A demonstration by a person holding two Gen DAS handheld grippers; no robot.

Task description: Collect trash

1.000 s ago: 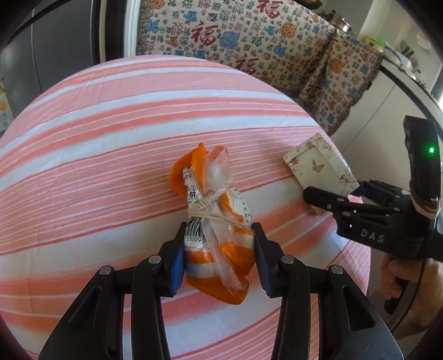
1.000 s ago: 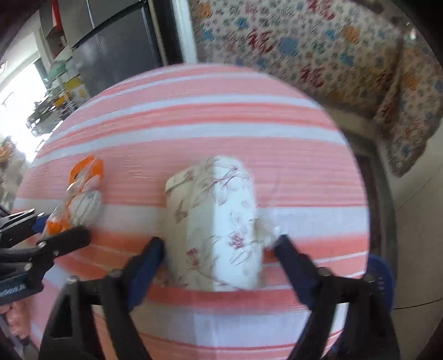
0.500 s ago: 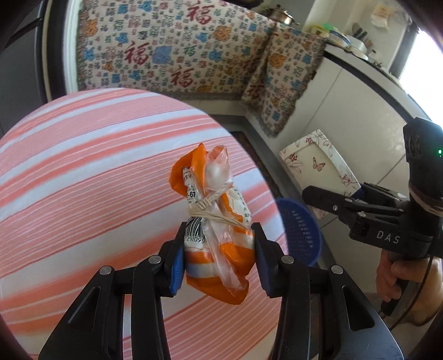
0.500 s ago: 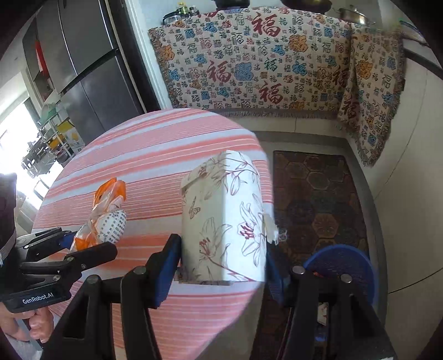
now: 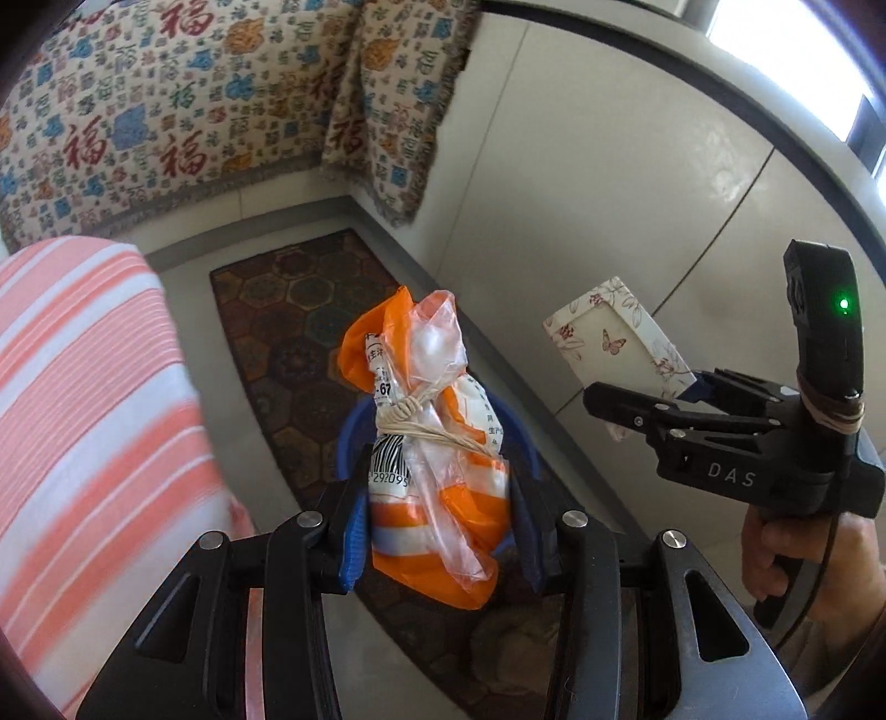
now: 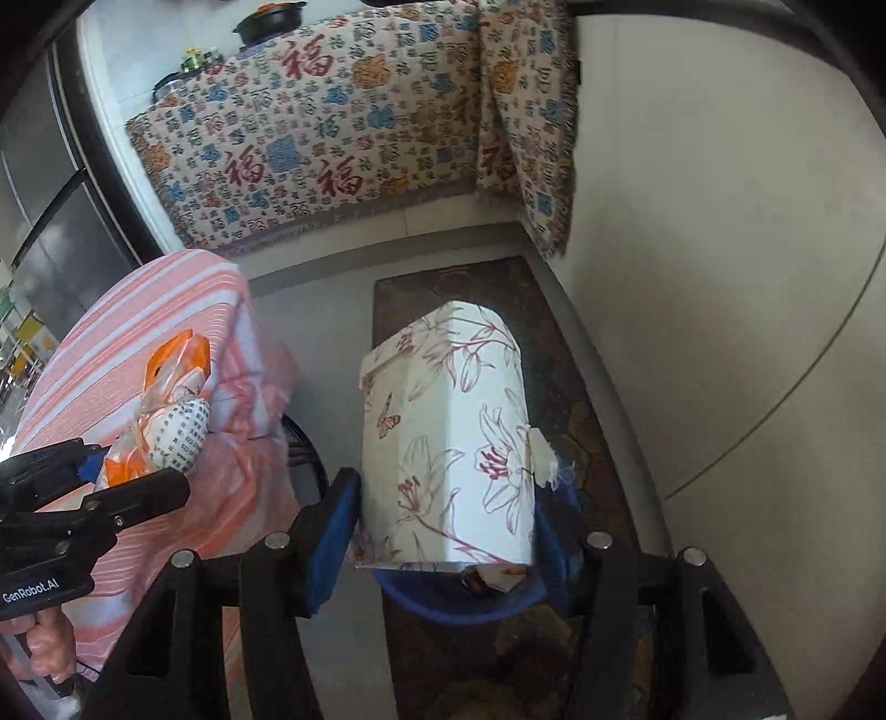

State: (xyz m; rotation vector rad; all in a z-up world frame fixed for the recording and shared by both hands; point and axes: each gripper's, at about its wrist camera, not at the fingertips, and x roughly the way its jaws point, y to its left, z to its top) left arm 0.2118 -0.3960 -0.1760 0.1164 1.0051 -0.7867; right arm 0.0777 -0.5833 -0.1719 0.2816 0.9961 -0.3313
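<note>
Two loads, left hand-held gripper (image 5: 437,531) clamping orange bag (image 5: 432,437), right hand-held gripper (image 6: 448,531) clamping floral box (image 6: 448,437), its view shows pots (image 6: 266,25).

Both held items have left the striped worktop (image 5: 83,387) and now hang over the round blue plastic bin (image 6: 443,603): the tied orange-and-clear plastic bag (image 5: 432,459) and the floral-printed white paper carton (image 6: 448,443).

blue bin (image 5: 354,437) mostly hidden behind bag (image 5: 437,459), tablecloth (image 5: 83,387) blurred

The bag (image 5: 432,459) and box (image 6: 448,443) hang over the bin (image 6: 443,606), right of the table (image 5: 83,387).
</note>
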